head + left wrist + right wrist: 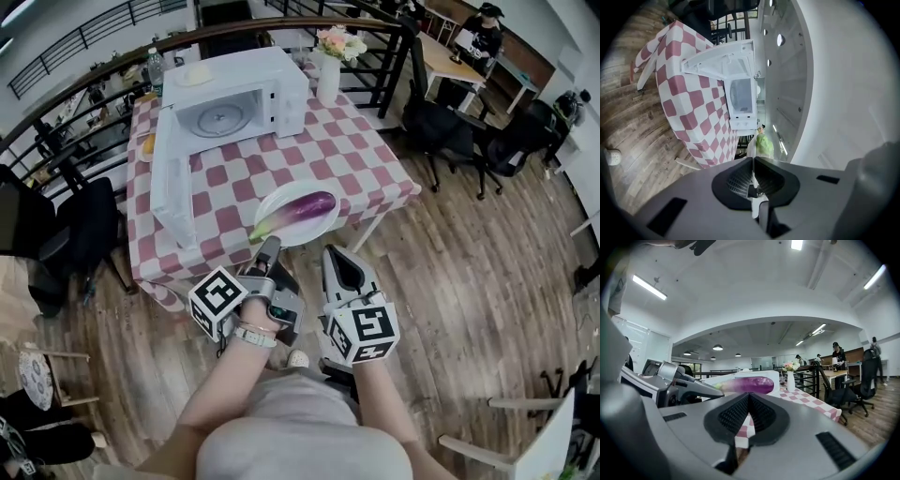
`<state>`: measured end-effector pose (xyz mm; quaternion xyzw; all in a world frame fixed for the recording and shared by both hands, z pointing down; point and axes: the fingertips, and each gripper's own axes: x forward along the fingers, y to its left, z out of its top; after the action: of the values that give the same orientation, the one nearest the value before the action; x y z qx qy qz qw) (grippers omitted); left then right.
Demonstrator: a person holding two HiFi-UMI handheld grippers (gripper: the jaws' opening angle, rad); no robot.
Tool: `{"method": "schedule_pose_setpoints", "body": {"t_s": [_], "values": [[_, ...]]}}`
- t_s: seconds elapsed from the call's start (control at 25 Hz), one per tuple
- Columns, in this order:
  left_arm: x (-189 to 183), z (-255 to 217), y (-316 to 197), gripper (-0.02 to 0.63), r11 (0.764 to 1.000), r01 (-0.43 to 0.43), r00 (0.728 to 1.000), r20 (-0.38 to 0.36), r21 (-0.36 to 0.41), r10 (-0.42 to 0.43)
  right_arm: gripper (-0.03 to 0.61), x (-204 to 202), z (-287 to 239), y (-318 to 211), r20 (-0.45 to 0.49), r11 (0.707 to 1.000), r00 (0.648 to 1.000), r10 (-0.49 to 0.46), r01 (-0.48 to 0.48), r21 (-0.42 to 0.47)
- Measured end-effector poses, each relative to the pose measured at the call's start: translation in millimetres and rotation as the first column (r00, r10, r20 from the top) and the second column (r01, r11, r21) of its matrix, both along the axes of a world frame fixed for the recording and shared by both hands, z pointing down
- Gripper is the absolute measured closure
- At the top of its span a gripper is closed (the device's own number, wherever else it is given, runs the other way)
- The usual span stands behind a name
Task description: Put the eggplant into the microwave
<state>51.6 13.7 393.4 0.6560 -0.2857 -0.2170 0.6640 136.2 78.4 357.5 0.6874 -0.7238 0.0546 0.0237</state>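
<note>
Purple eggplant [305, 208] just beyond shut left tongs [270, 246]

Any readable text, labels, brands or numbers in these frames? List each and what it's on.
No text can be read in any view.
Microwave control panel: markings too small to read.
Bottle label: too small and blurred to read.
Marker cubes: black-and-white square patterns only, no letters or digits.

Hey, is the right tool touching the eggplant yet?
Apart. In the head view the right tool ends short of the plate rim, while the eggplant lies on the plate.
</note>
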Motion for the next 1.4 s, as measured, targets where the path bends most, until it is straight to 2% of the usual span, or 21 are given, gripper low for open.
{"method": "schedule_pose_setpoints", "body": {"t_s": [0.4, 0.76, 1.24, 1.4], "values": [[4.8, 6.3, -12.4, 0.598, 0.995, 0.100, 0.995, 0.014, 0.000, -0.100, 0.554, 19.1, 9.0, -13.3, 0.022, 0.998, 0.998, -0.064, 0.065, -0.002], [-1.8, 16.2, -40.2, 0.598, 0.987, 0.163, 0.987, 0.008, -0.007, -0.163, 0.554, 16.2, 17.7, -44.1, 0.017, 0.993, 0.993, -0.118, 0.119, -0.006], [3.2, 27.1, -121.1, 0.598, 0.970, 0.242, 0.970, -0.013, -0.025, -0.242, 0.554, 19.6, 20.0, -128.2, -0.030, 0.977, 0.977, -0.211, 0.210, -0.027], [7.0, 30.1, -149.9, 0.598, 0.963, 0.268, 0.963, 0.000, -0.010, -0.268, 0.554, 20.4, 23.0, -156.2, -0.039, 0.970, 0.969, -0.243, 0.242, -0.028]]}}
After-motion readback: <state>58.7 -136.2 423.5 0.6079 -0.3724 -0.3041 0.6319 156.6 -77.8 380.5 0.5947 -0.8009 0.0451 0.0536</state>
